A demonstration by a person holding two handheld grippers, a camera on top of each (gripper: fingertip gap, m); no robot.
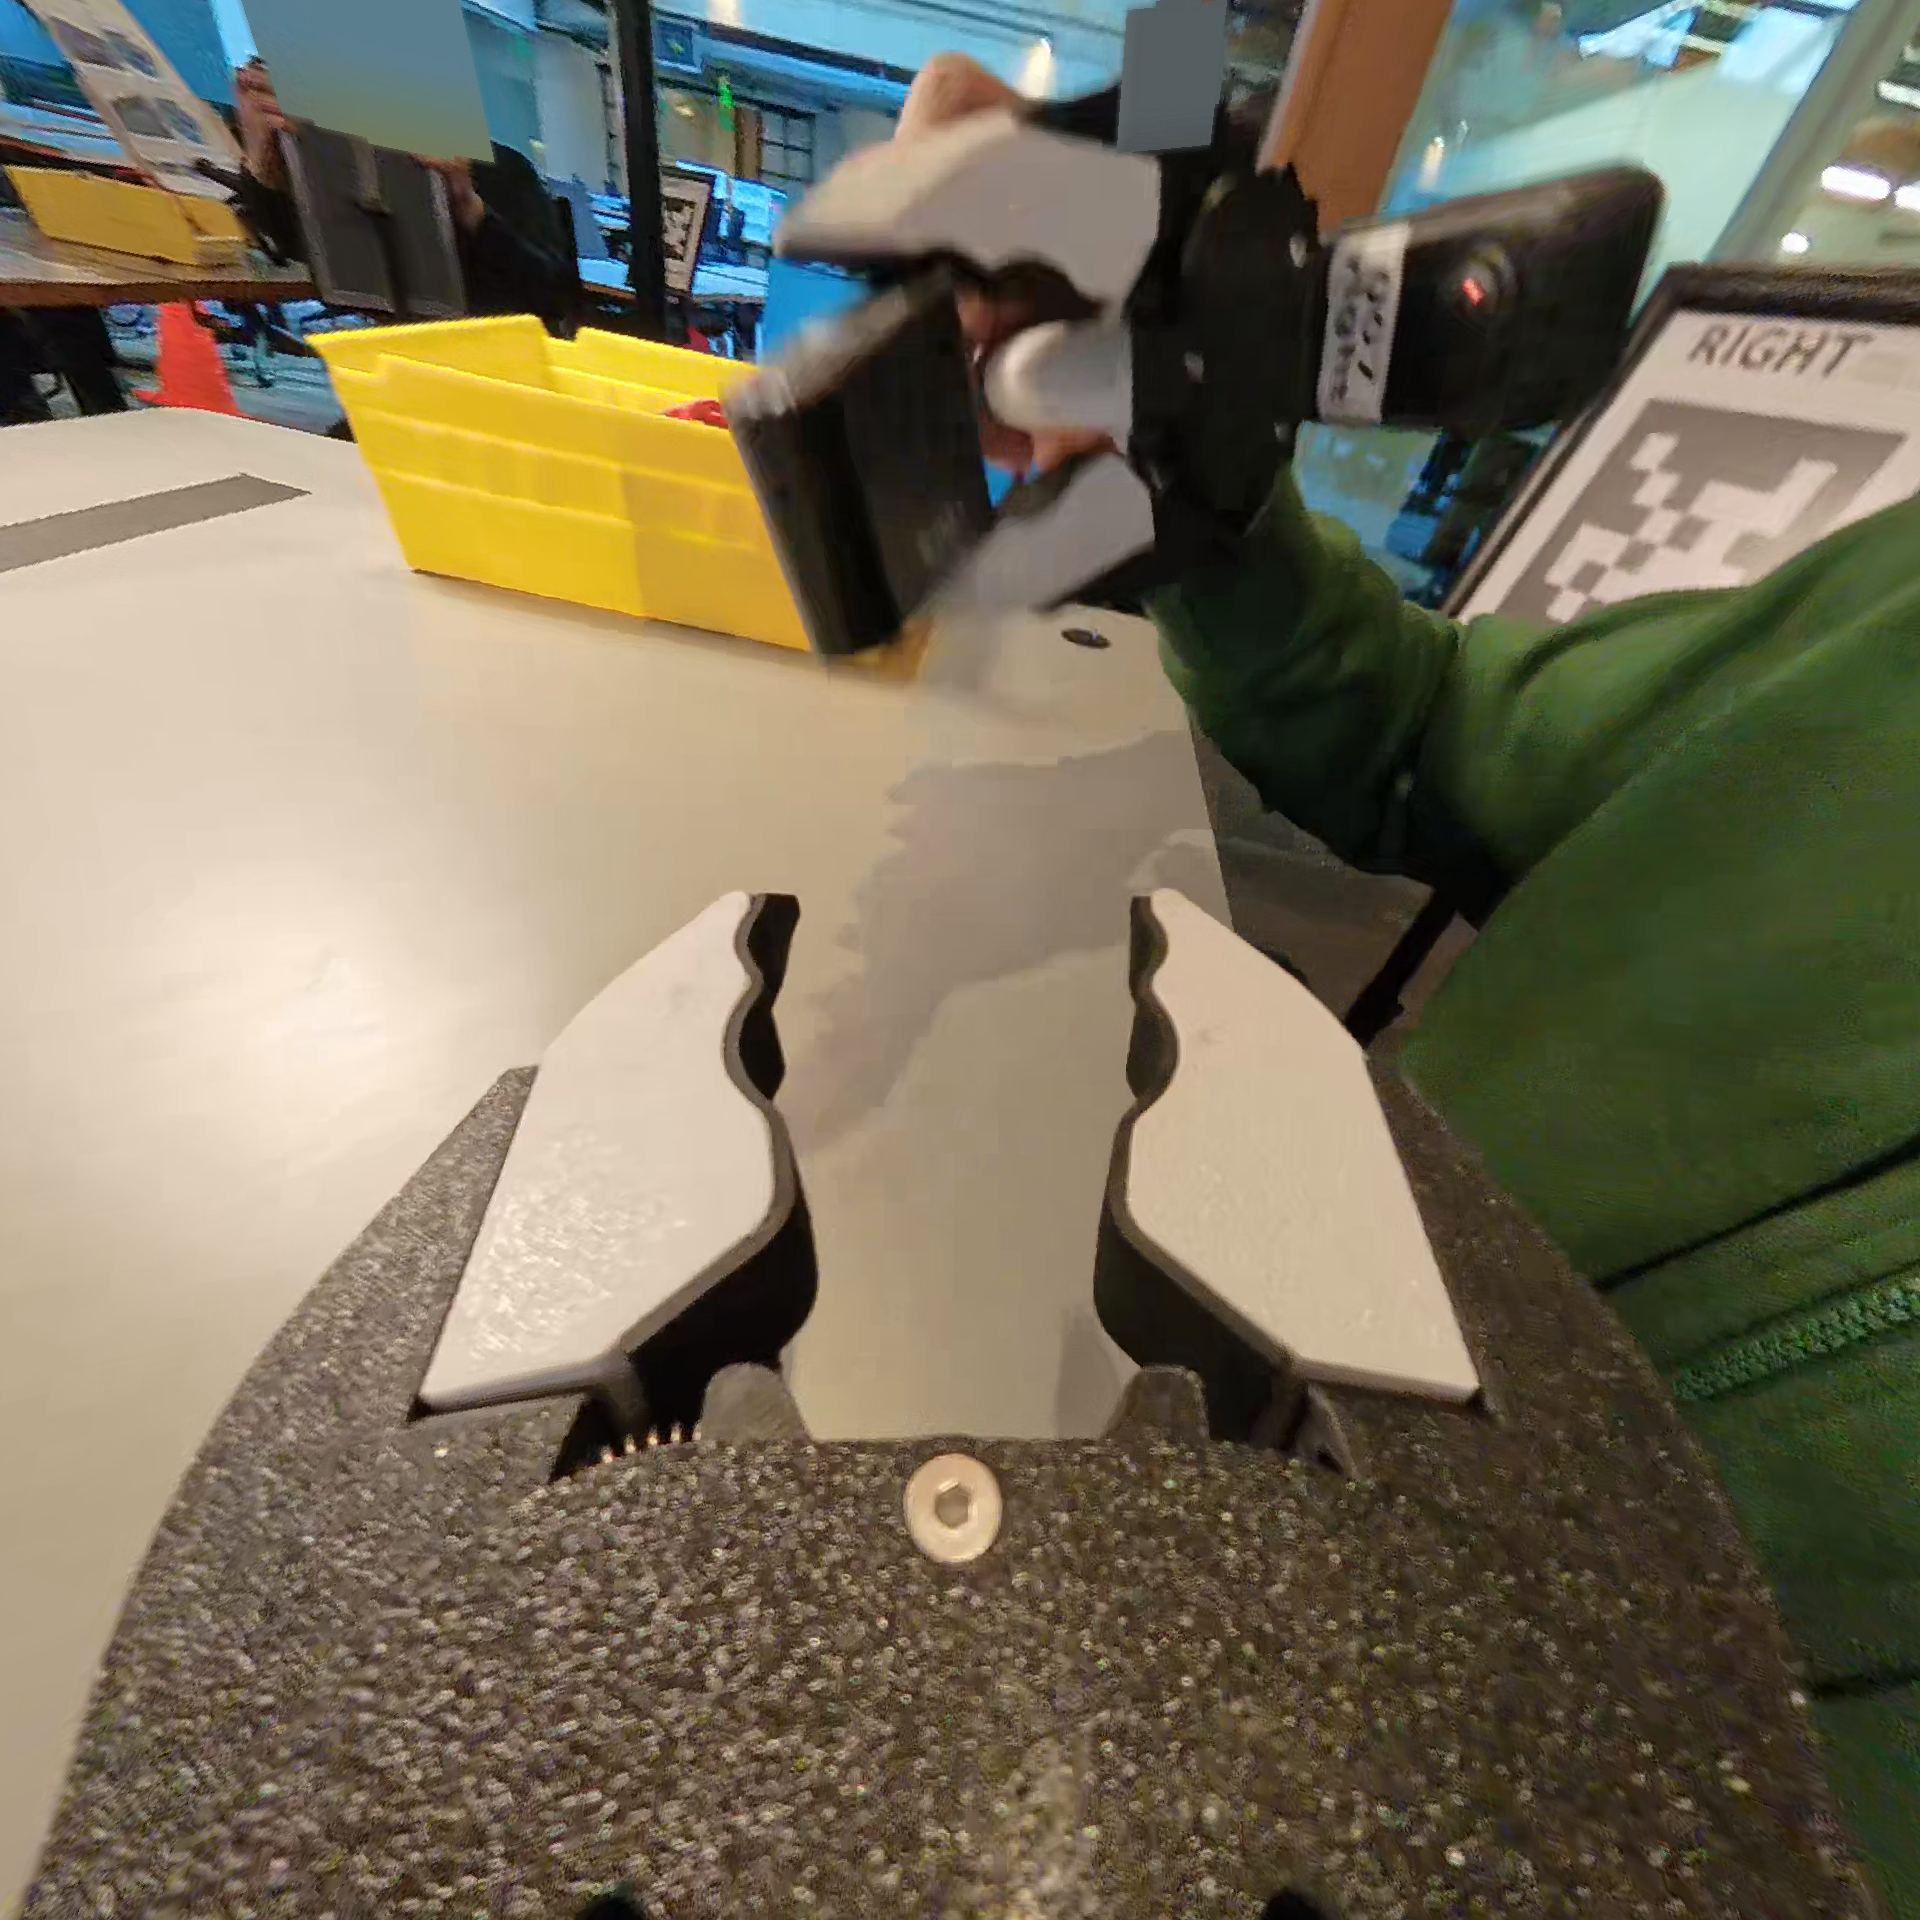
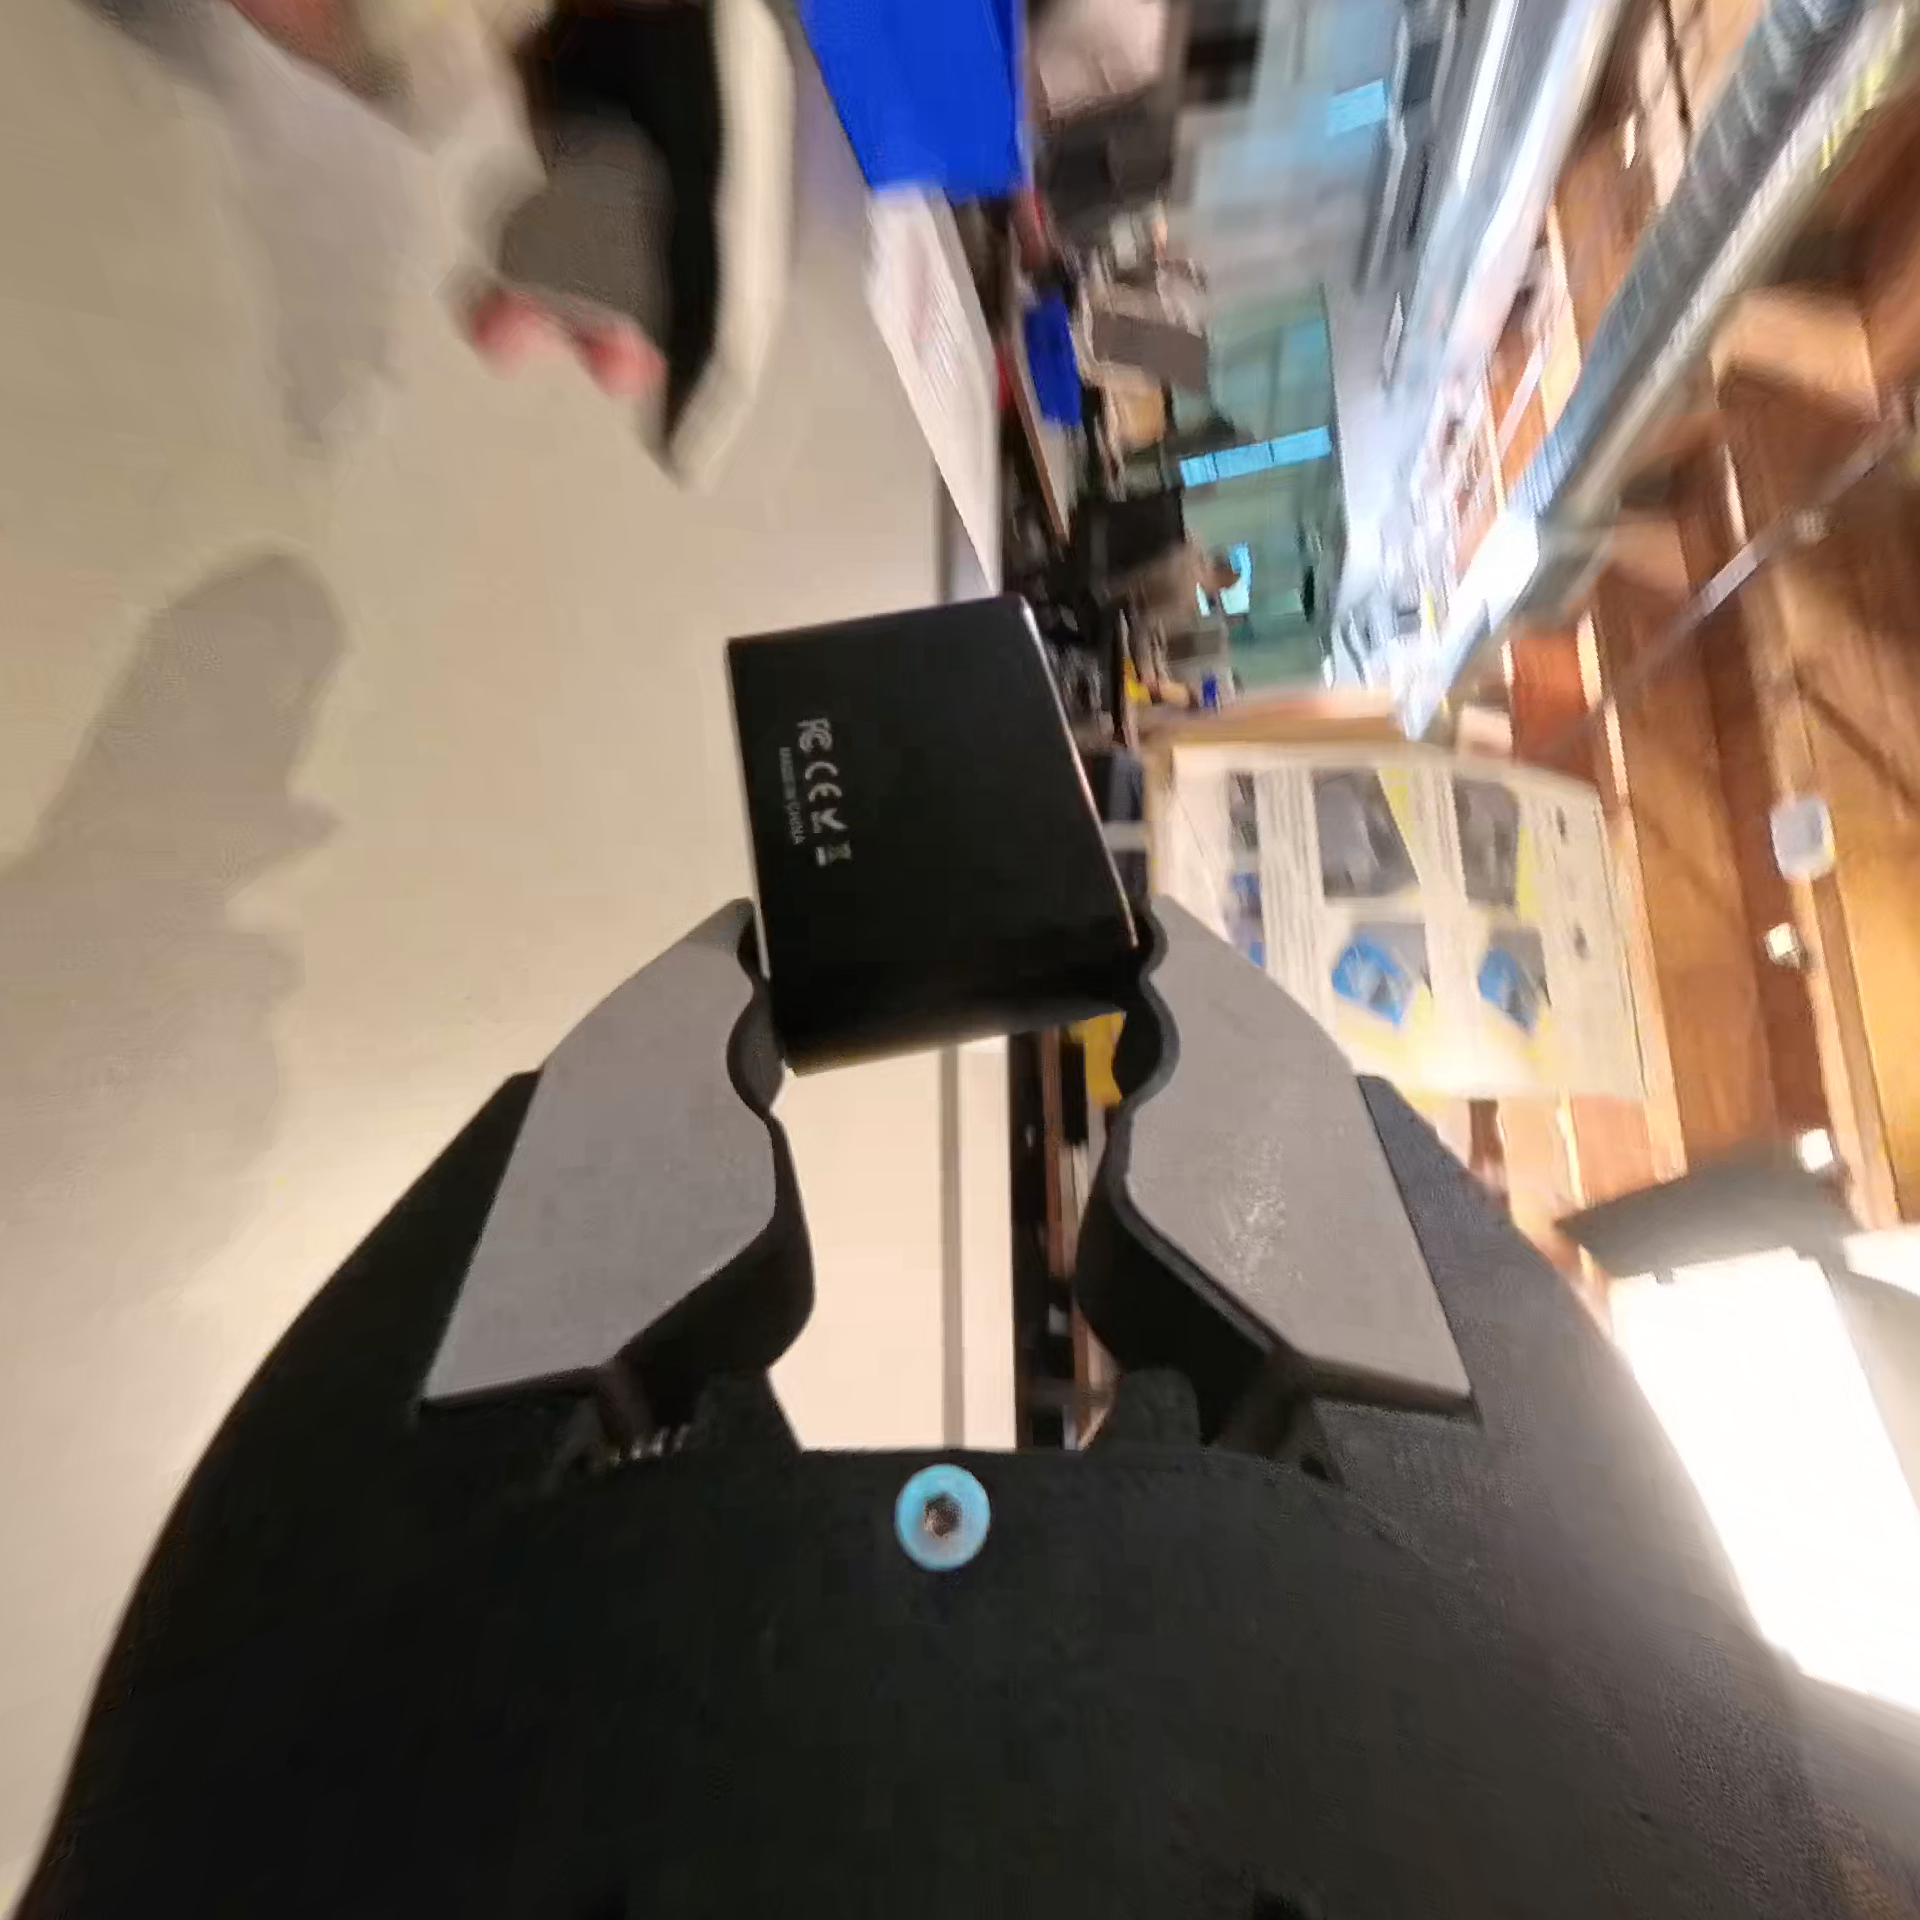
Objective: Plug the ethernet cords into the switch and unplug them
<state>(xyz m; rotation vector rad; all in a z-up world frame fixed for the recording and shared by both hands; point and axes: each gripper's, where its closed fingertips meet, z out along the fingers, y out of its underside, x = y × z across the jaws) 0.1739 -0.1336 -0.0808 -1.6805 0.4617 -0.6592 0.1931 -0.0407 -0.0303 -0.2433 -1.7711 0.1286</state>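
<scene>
- The right claw (image 2: pixel 951 935) pinches the black switch (image 2: pixel 914 821) between its fingertips, holding it in the air above the desk (image 2: pixel 520 727).
- The left claw (image 1: pixel 961 925) is spread with nothing in it, low over the desk.
- A yellow bin (image 1: pixel 561 488) sits on the desk beyond the switch.
- No cords are visible.

Each tool (image 1: pixel 961 914) has a rough black body, pale grey scalloped fingers (image 1: pixel 623 1164) and a hex screw (image 1: pixel 953 1507); a green fleece sleeve (image 1: pixel 1558 831).
</scene>
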